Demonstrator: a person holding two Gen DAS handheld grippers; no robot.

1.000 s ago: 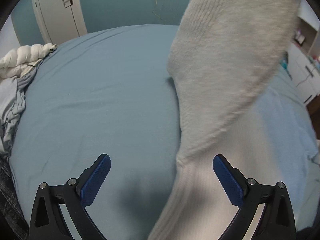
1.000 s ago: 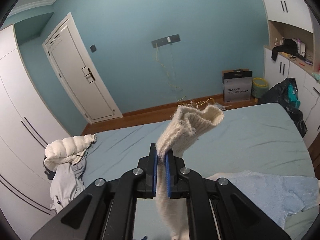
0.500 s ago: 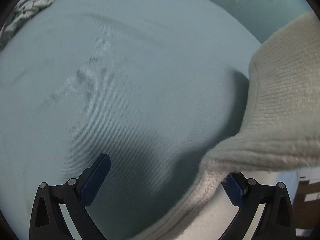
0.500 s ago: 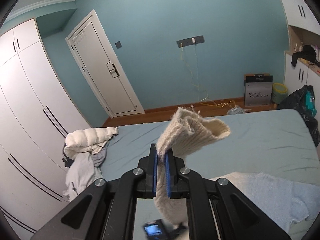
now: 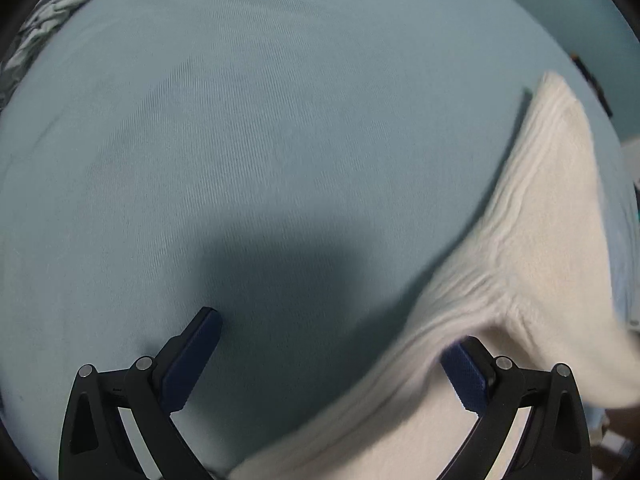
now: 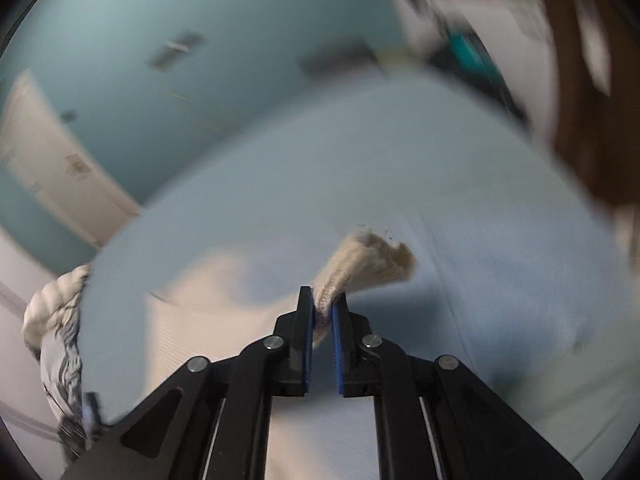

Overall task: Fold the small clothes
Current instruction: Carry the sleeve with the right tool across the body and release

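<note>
A cream knitted garment [image 5: 532,264] hangs and drapes at the right of the left wrist view, over the light blue bed sheet [image 5: 260,128]. My left gripper [image 5: 332,356] is open and low over the sheet; the knit lies against its right finger [image 5: 466,376]. My right gripper [image 6: 323,312] is shut on a bunched end of the cream knit [image 6: 368,260], whose tip sticks out past the fingertips. More cream fabric [image 6: 208,308] lies on the bed below it. The right wrist view is blurred by motion.
A crumpled pile of white and grey clothes [image 6: 56,320] lies at the bed's left edge, also showing in the left wrist view [image 5: 52,12]. A white door [image 6: 48,168] and teal wall [image 6: 200,40] stand behind; cupboards [image 6: 500,32] are at the right.
My right gripper has tipped down toward the bed with the knit still in it. My left gripper has dropped closer to the sheet, and the hanging knit has swung to its right.
</note>
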